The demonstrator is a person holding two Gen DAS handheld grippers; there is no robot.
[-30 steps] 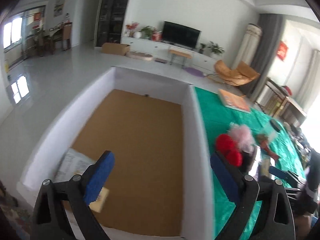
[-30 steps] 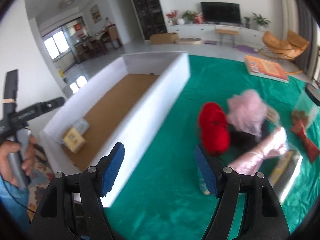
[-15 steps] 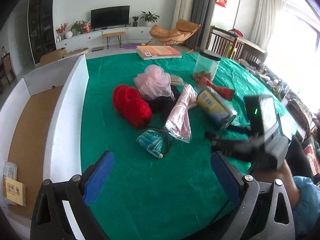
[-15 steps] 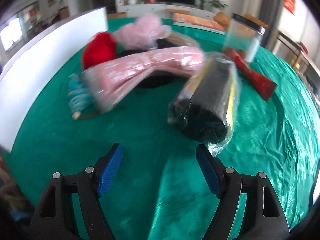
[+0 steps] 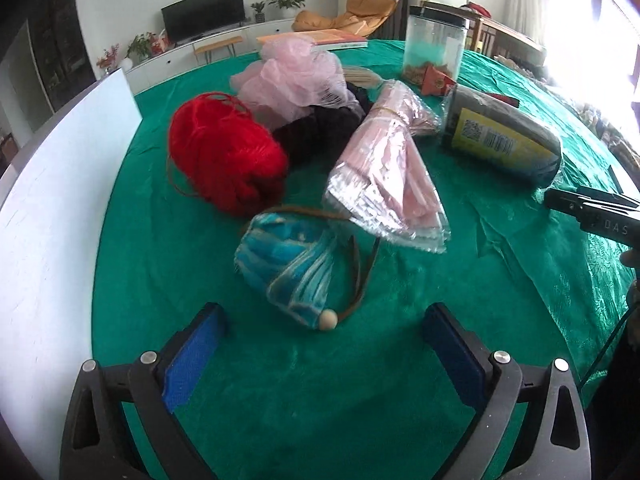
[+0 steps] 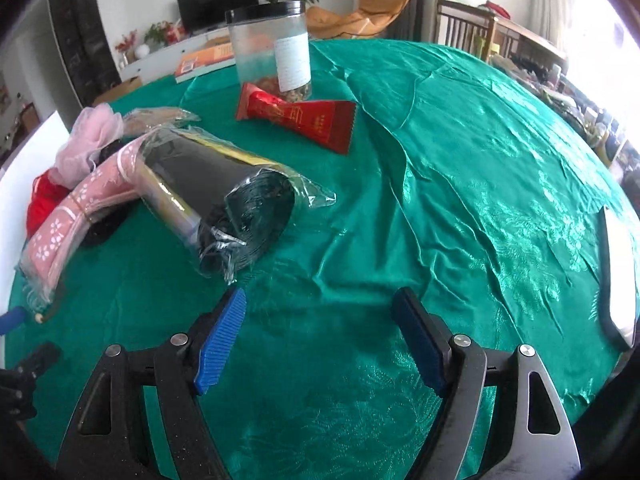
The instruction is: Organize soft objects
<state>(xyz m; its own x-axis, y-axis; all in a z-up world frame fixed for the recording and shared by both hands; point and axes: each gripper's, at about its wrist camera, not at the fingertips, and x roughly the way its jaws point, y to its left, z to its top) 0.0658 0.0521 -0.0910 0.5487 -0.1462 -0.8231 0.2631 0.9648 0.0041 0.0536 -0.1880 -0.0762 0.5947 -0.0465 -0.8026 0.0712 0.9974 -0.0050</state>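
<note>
A heap of soft things lies on the green cloth. Straight ahead of my left gripper (image 5: 324, 340), which is open and empty, is a blue fabric pouch (image 5: 288, 268) with a bead cord. Behind it sit red yarn (image 5: 224, 160), pink mesh (image 5: 292, 76), a black cloth (image 5: 320, 132) and a wrapped pink towel (image 5: 384, 176). My right gripper (image 6: 320, 332) is open too, nothing between its pads, low over the cloth. A plastic-wrapped black roll (image 6: 224, 200) lies just ahead of it to the left, beside the pink towel (image 6: 72, 216).
A white box wall (image 5: 52, 208) runs along the left of the cloth. A clear jar (image 6: 272, 48), a red packet (image 6: 300, 114) and a book (image 6: 204, 60) sit farther back. A flat dark-rimmed device (image 6: 618, 276) lies at the right edge.
Both views swung away from the white box to the heap and dropped closer to the cloth. The left gripper now faces the blue pouch, the right the black roll.
</note>
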